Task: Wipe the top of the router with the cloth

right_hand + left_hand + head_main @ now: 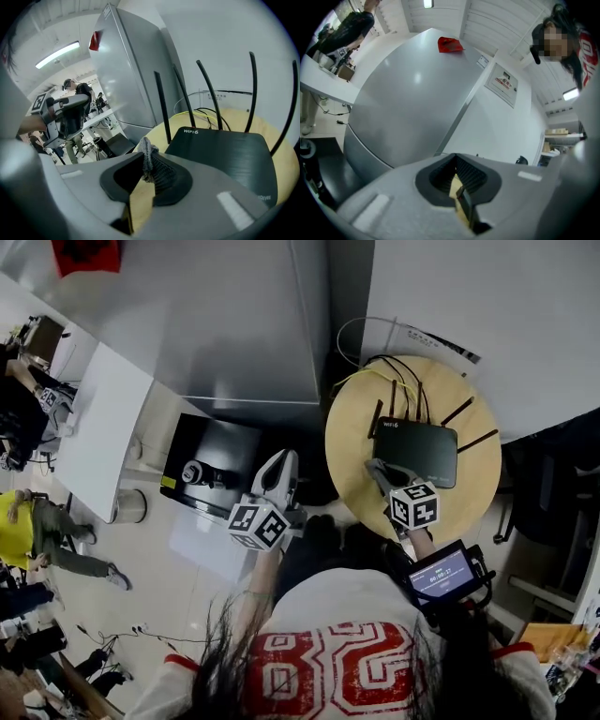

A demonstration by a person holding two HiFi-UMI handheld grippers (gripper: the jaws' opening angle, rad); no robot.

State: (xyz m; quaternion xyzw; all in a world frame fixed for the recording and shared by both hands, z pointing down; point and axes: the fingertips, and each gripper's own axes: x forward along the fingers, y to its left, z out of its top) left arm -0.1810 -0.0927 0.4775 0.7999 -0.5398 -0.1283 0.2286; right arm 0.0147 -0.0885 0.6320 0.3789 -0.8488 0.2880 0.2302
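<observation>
A black router with several upright antennas lies flat on a round wooden table. My right gripper hovers at the router's near left corner, shut on a small grey cloth. In the right gripper view the bunched cloth sticks up between the shut jaws of the right gripper, just short of the router, which carries a WIFI 6 label. My left gripper hangs off the table to the left, over the floor. Its jaws are shut on nothing and face a grey fridge.
A tall grey fridge stands left of the table, with a black box on the floor before it. Yellow and black cables trail behind the router towards the white wall. People stand at far left.
</observation>
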